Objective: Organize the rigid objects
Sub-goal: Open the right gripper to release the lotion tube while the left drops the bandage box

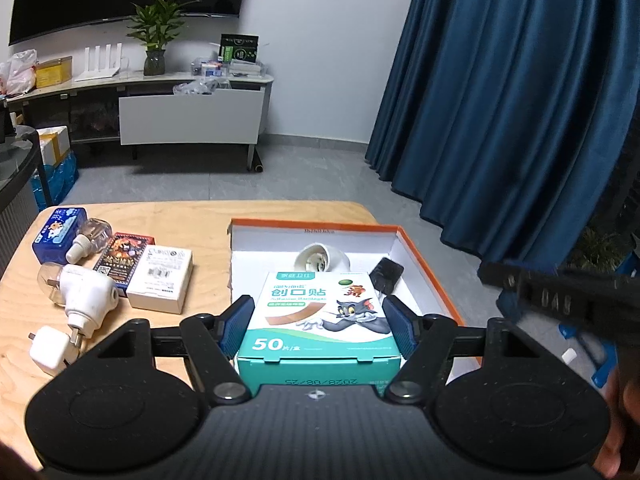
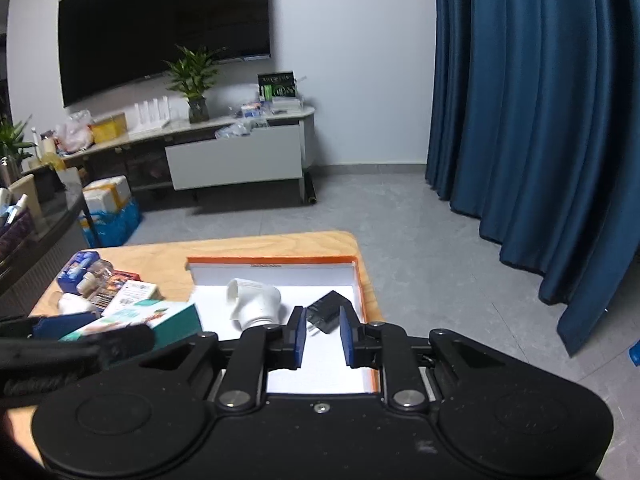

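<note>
In the left wrist view, the left gripper (image 1: 318, 328) clamps the teal bandage box (image 1: 320, 312) by its sides at lower centre, carried over the near edge of the orange-rimmed tray (image 1: 428, 268); a white fitting (image 1: 322, 260) and black adapter (image 1: 386, 276) already lie inside, so a careless drop could land the box on them. In the right wrist view, the right gripper (image 2: 323, 336) hangs parted and empty over the tray's lower right, near the adapter (image 2: 328, 312); it could collide with the incoming box (image 2: 160, 320) at left.
</note>
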{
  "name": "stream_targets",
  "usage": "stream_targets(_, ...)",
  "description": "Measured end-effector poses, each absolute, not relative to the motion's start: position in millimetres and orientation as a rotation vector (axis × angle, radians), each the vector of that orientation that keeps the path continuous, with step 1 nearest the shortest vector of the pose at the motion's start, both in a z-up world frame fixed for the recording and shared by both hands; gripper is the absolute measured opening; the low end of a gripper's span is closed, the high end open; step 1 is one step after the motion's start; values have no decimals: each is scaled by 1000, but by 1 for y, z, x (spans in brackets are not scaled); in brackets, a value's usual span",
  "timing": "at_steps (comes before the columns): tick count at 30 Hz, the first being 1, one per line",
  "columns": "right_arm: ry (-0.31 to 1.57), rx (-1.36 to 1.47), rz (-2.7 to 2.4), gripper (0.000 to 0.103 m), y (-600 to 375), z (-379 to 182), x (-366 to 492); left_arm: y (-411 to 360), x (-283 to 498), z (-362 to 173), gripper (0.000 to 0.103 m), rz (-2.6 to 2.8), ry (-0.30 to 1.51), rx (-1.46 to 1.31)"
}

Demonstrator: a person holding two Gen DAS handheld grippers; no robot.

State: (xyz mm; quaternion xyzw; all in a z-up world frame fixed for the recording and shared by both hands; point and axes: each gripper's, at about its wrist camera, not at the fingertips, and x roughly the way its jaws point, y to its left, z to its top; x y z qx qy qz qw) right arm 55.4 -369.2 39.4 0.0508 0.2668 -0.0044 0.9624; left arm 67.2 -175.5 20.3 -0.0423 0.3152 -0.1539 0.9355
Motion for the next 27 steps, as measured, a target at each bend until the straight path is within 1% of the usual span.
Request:
stream_targets(2,526,115,-3,22,-371,41,53,-176,67,18,71,-318,649,-80)
stream_targets(4,516,115,-8,27,-371,41,49,-177,70,14,71,-323,663,-82)
stream_targets(6,519,116,-8,28,-372,39,46,-181,72,10,71,-333,679,-80)
stream_targets(15,527,126,-18,41,-372,38,38,-206,79,-14,72,-409,746,-15)
stream_targets(17,533,118,-13,45,-369,37,38,-208,83,-19,78,-406,777,-7)
stream_targets(18,534,116,-11,49,-367,38,37,-207,83,-20,84,-398,784,-9)
stream_targets(19,533,112,-11,53,-365,38,38,-204,81,-21,87,-394,779,-15)
stream_targets(20,533,107,-12,56,-363,38,38,-201,80,-20,88,-391,773,-20)
stream_targets(22,537,106,-11,67,-358,38,38,-193,78,-17,89,-380,766,-27)
stream_targets(24,541,111,2,72,-353,37,37,-179,76,-13,91,-361,752,-44)
stream_targets(25,545,114,9,78,-350,37,38,-173,76,-11,92,-341,745,-52)
stream_targets(27,552,102,28,80,-340,36,39,-156,74,-8,93,-306,733,-71)
